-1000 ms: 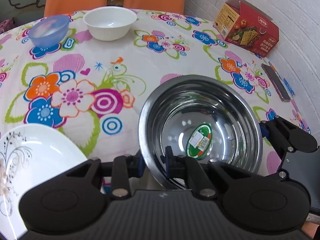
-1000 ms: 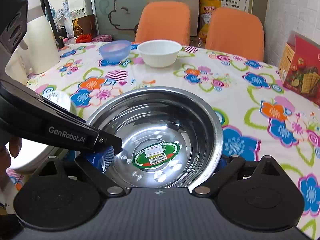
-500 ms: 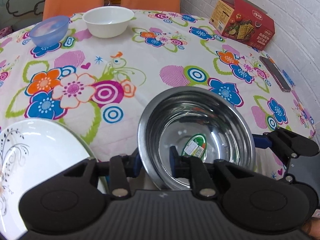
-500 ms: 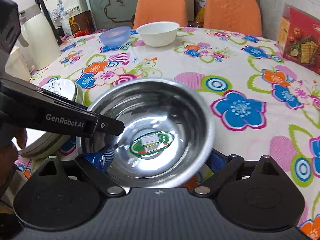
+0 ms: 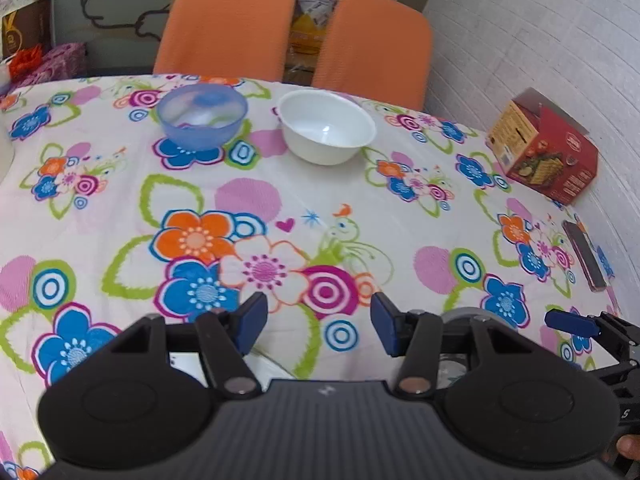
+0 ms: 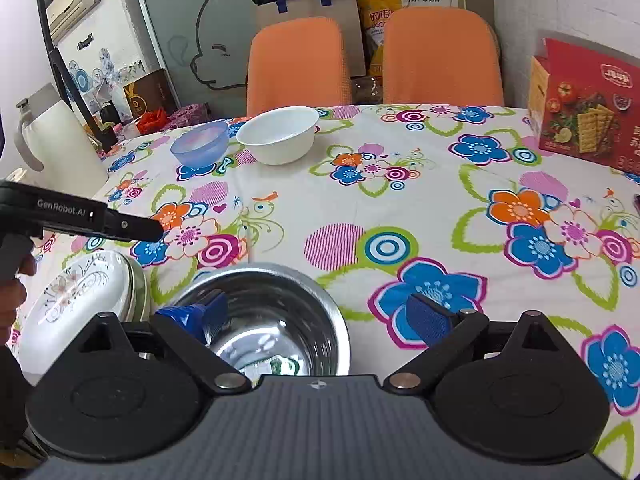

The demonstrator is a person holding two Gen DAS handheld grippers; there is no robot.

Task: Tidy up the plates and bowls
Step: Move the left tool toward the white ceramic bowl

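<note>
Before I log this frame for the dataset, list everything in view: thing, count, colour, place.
steel bowl: one, silver, near edge, between the right gripper's fingers
plates: a stack, top white patterned, left of steel bowl
white bowl: one, far side
blue bowl: one, translucent, left of white bowl
cracker box: one, red, far right by wall
phone: one, dark, right edge
jug: one, white, far left
chairs: two, orange, behind table
tablecloth: floral
left gripper: black, open
right gripper: black, open
</note>
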